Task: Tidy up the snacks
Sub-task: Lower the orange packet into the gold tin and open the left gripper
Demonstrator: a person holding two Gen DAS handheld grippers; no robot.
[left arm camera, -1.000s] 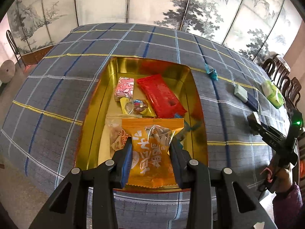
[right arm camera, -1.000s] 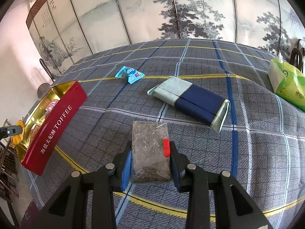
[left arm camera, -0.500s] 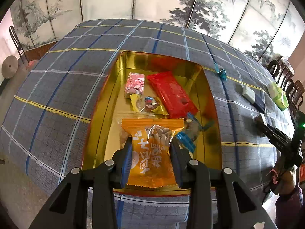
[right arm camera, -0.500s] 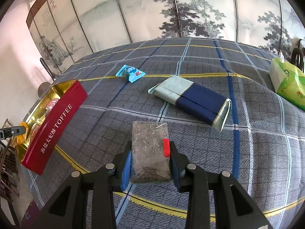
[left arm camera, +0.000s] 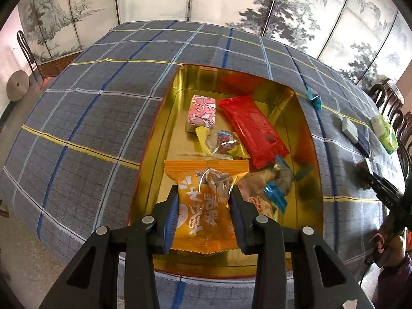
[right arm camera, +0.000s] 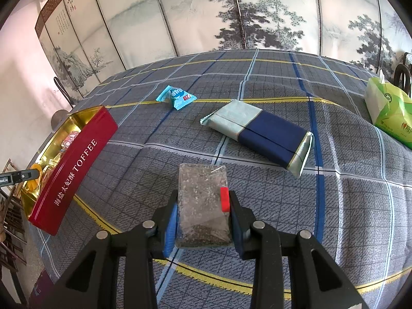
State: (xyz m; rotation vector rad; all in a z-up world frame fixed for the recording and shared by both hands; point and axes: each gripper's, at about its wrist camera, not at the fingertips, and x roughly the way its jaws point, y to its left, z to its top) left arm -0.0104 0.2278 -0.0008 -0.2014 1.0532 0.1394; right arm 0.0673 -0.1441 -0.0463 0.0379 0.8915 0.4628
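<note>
— What's in your left?
— An orange snack packet [left arm camera: 203, 206], pinched between my left gripper's [left arm camera: 204, 215] pads, over the near end of the gold-lined tin [left arm camera: 305, 139].
— And the right?
— My right gripper [right arm camera: 202, 217] is clamped on a clear packet of dark bits [right arm camera: 203, 206], seeds perhaps, above the plaid cloth [right arm camera: 347, 206].

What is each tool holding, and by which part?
Left tool: orange snack packet, gripped across its middle. Right tool: clear dark-speckled packet, by its lower sides.

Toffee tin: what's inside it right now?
In the toffee tin: red packet, pink-patterned packet, gold-wrapped candy, clear blue-ended snack. The orange packet in the left gripper hides whatever lies beneath it.
</note>
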